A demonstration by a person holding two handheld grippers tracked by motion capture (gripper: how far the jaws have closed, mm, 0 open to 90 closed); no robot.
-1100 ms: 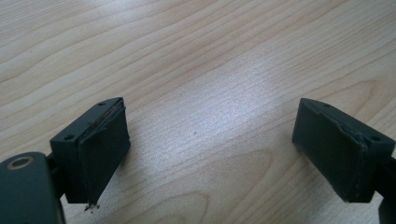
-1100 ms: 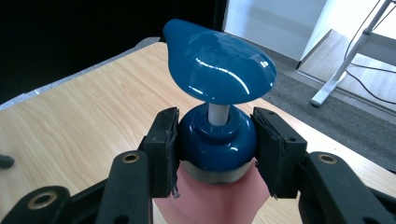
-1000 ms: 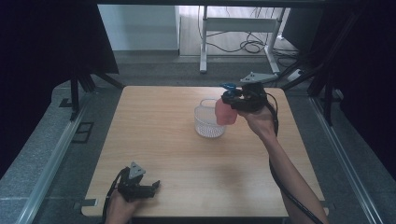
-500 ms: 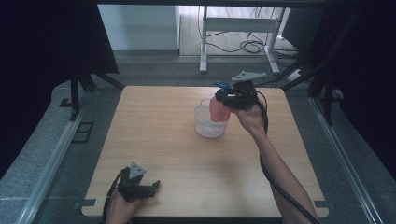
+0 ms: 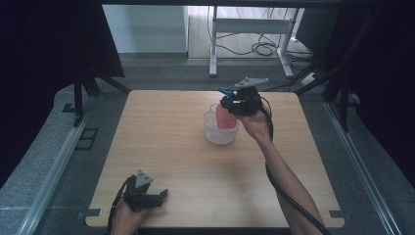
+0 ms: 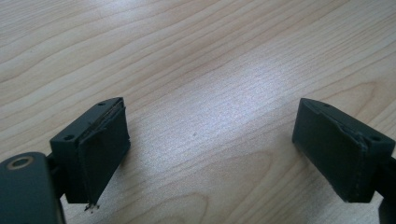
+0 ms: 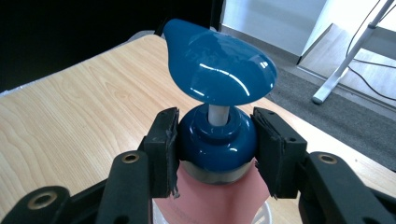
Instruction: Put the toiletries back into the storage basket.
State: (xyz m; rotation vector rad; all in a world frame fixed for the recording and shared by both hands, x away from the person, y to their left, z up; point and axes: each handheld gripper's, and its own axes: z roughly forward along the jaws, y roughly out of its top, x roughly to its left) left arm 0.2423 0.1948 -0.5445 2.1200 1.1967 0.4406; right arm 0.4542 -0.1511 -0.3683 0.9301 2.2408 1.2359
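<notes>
**Lowering the pump bottle into the clear bowl**

High view: we see the right gripper [image 5: 234, 98] holding a pink plastic pump bottle with a blue dispenser head [image 5: 225, 117] directly over a clear dimpled plastic bowl [image 5: 220, 131], which stands right of centre on the pale wooden table [image 5: 161, 142]. We judge the base should go down centred in the bowl, upright, clear of the rim. The left gripper [image 5: 159, 195] rests far from the bowl, at the near table edge.

Left gripper view: its jaws stand spread with bare wood between them.

Right gripper view: both pads clamp the bottle's blue collar [image 7: 217, 135] under the nozzle.

Compared with a second ago, the bottle has moved from the bowl's right rim to over it and sits lower.
</notes>
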